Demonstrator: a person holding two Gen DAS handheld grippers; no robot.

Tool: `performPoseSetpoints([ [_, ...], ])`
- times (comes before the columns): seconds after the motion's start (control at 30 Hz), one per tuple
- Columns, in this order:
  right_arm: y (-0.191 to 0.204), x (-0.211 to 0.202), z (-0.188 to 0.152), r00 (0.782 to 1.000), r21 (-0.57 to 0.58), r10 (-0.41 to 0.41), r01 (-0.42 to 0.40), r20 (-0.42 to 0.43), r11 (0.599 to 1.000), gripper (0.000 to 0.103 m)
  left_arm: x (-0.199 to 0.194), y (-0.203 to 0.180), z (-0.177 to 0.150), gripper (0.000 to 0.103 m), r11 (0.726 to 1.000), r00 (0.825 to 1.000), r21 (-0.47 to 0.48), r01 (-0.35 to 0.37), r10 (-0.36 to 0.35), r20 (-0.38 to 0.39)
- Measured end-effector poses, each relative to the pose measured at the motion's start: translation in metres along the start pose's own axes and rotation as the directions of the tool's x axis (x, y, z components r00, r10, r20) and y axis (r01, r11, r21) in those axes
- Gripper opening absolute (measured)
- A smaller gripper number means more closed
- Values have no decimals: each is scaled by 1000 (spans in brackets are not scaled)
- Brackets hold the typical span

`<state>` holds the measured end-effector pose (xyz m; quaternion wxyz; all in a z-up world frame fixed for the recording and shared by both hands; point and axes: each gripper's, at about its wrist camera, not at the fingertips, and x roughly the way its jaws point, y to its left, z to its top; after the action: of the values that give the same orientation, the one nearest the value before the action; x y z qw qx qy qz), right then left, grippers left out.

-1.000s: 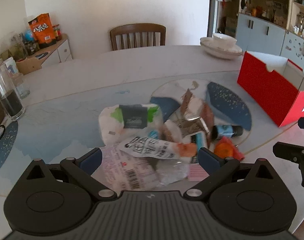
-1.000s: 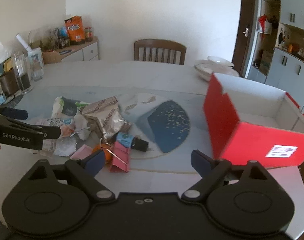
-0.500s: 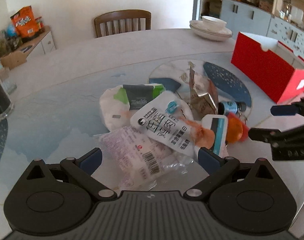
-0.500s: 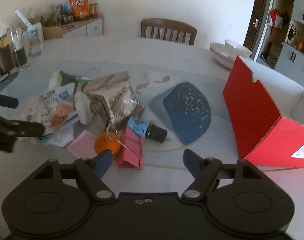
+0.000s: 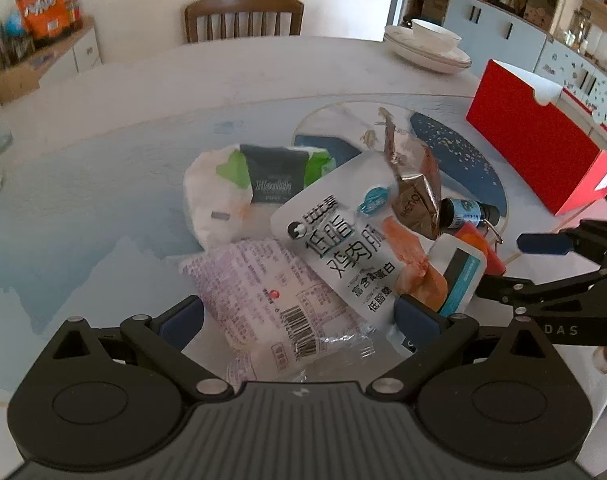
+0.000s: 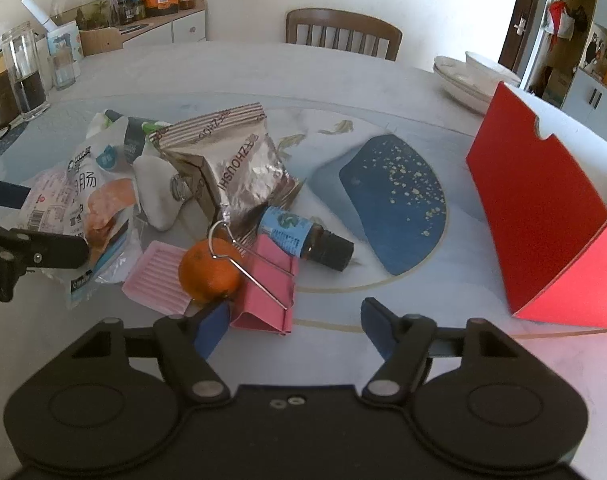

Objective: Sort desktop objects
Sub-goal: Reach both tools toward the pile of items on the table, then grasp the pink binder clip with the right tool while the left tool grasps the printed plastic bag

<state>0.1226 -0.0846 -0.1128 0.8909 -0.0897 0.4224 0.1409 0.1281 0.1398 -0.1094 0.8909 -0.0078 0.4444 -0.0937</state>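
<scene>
The round pale marble worktop [image 6: 263, 68] carries everything. At the right edge of the frame an open red cardboard box [image 6: 535, 216] gapes, likely the sorting bin, bare surface before it. Centre-left lies the heap: white printed sausage pouch [image 5: 343, 248], crumpled silver foil bag [image 6: 231, 164], pink binder clip [image 6: 267, 288], small orange fruit [image 6: 207, 270]. Left tongs [image 5: 299, 314] stand open astride the pouches; right tongs [image 6: 293, 322] are closing, nothing yet gripped, the clip just off their left pad.

The left gripper [image 5: 297, 314] stands wide open over a clear barcoded plastic packet [image 5: 287, 308], seemingly not touching it.
</scene>
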Motion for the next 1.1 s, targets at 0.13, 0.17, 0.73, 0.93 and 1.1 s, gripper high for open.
performPoseSetpoints([
  [0.13, 0, 3, 4, 1000, 17, 23, -23, -3, 1000, 65, 5, 8, 1, 100, 997, 999, -57, 46, -48, -23],
  [0.17, -1, 4, 5, 1000, 20, 29, -29, -3, 999, 64, 6, 9, 2, 99, 996, 998, -67, 56, -58, -26],
  [0.73, 1, 8, 11, 999, 36, 42, -41, -10, 998, 61, -15, 47, 3, 95, 991, 997, -121, 50, -55, -44],
  [0.93, 1, 10, 12, 999, 38, 38, -38, -9, 999, 61, 5, 36, 10, 95, 993, 996, -97, 67, -72, -50],
  [1.1, 3, 12, 14, 999, 45, 40, -40, -8, 998, 58, 12, 37, 12, 87, 988, 994, -124, 89, -95, -45],
])
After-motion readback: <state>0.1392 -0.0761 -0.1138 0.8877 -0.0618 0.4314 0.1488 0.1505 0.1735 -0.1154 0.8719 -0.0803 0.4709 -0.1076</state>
